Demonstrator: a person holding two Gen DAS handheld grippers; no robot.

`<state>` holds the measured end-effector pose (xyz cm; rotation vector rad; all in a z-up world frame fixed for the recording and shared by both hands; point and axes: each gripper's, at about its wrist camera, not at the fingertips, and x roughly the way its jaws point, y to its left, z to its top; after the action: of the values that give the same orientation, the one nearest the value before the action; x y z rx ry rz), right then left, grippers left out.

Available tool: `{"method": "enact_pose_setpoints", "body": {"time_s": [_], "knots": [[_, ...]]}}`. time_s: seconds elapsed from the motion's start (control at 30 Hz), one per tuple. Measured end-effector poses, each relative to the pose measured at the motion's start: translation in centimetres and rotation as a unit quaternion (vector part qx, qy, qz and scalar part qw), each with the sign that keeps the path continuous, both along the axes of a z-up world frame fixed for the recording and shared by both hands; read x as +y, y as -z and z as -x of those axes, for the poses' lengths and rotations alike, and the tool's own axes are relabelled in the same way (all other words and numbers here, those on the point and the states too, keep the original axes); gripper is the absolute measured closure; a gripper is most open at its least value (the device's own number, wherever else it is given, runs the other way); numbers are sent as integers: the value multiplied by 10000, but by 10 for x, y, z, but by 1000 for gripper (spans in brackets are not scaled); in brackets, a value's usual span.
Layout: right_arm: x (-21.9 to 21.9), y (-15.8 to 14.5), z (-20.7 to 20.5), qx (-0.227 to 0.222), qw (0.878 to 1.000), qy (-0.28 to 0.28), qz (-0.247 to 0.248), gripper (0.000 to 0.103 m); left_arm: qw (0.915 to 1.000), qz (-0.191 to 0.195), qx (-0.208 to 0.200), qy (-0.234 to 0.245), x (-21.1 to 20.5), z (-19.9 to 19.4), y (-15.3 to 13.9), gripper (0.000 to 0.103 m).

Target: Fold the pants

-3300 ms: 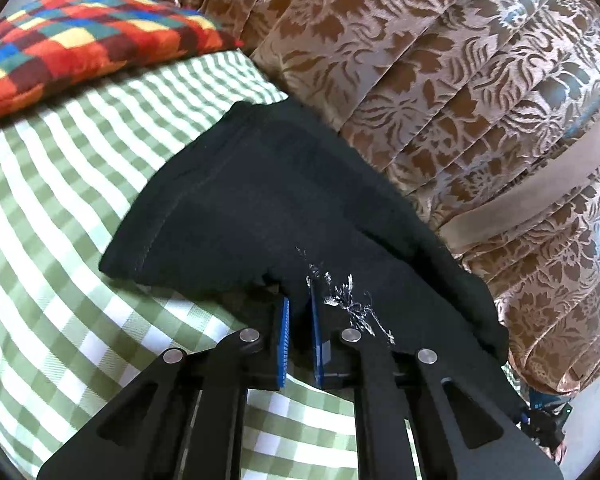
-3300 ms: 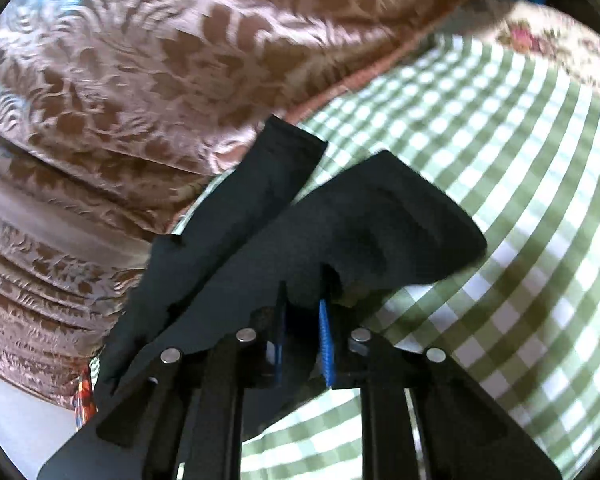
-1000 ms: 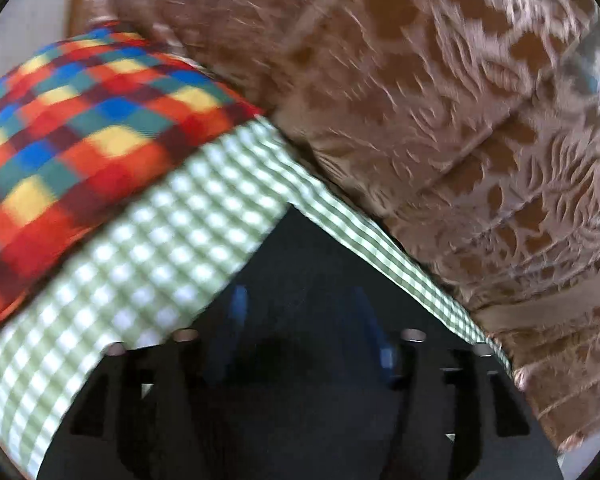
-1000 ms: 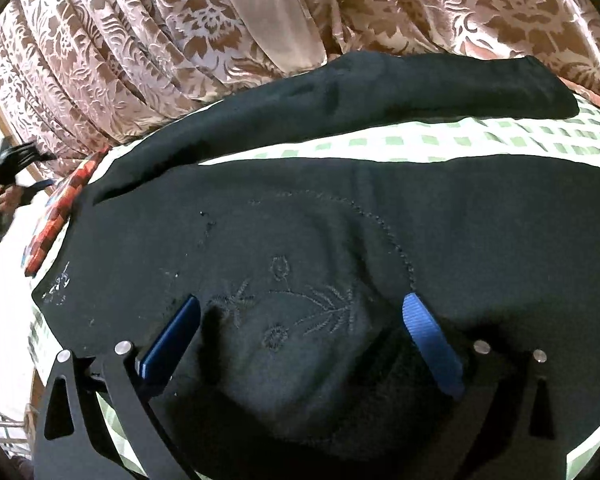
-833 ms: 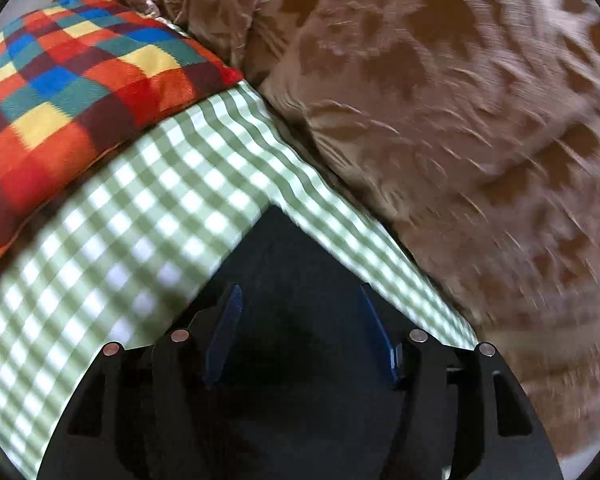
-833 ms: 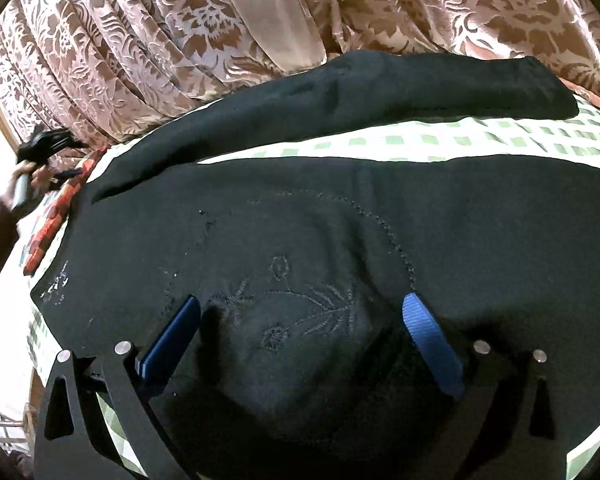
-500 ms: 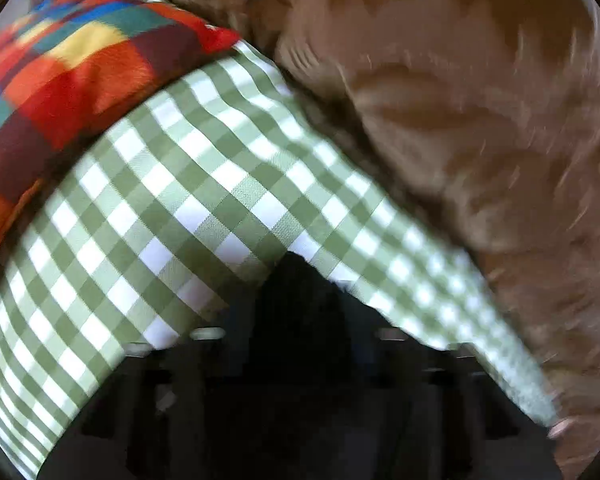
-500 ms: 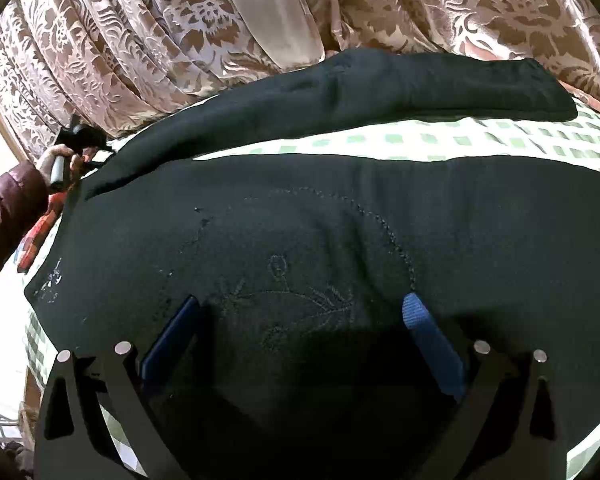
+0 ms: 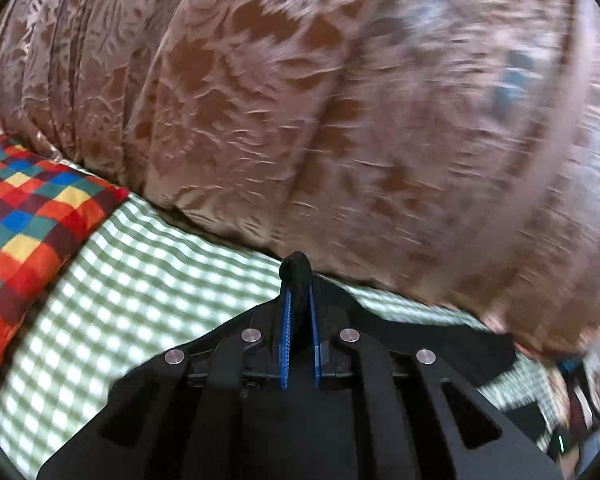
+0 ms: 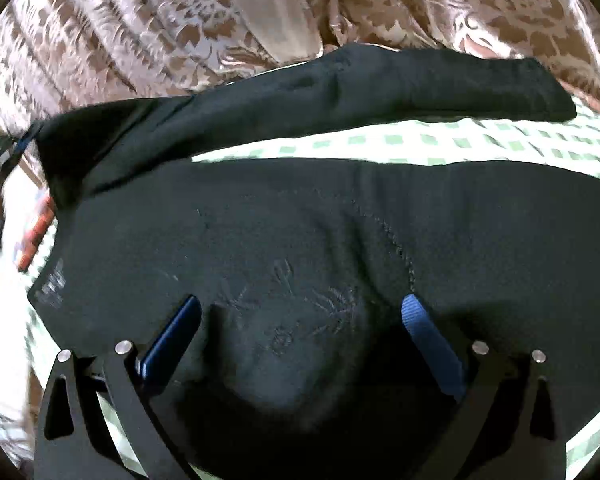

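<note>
The black pants [image 10: 300, 216] lie spread on the green-checked bedsheet [image 10: 420, 140], with faint embroidery near my right gripper. One leg stretches along the far side by the curtain. My right gripper [image 10: 300, 316] is open, its blue pads [image 10: 420, 320] resting over the near part of the pants. My left gripper [image 9: 298, 300] is shut on a bunched corner of the pants [image 9: 296, 270] and holds it lifted above the sheet; it also shows in the right wrist view [image 10: 24, 142] at the far left, pulling that corner up.
A brown floral curtain [image 9: 340, 100] hangs close behind the bed. A multicoloured checked pillow [image 9: 28, 216] lies at the left on the green-checked sheet [image 9: 120, 280]. A strip of that pillow shows at the left in the right wrist view [image 10: 36, 236].
My left gripper has closed on the far corner of the pants and lifted it. My right gripper stays open over the pants and has barely moved.
</note>
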<state>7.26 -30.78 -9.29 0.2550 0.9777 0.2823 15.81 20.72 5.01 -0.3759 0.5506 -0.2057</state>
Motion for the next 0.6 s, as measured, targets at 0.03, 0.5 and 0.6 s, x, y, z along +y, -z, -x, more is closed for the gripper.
{"method": "enact_pose_setpoints", "body": {"time_s": [0.03,0.5,0.6], "knots": [[-4,-5,-3,51,9997,16,-229,9,10000,-15,-28,95,-2,15,-3,96],[25,-67,-128,266,9667,-197,-2536,36,9982,155,-104,578,-3,162,20,96],[32,-68,-161,440,9665,34,-2527,36,9982,129,-44,591,-1,167,25,96]]}}
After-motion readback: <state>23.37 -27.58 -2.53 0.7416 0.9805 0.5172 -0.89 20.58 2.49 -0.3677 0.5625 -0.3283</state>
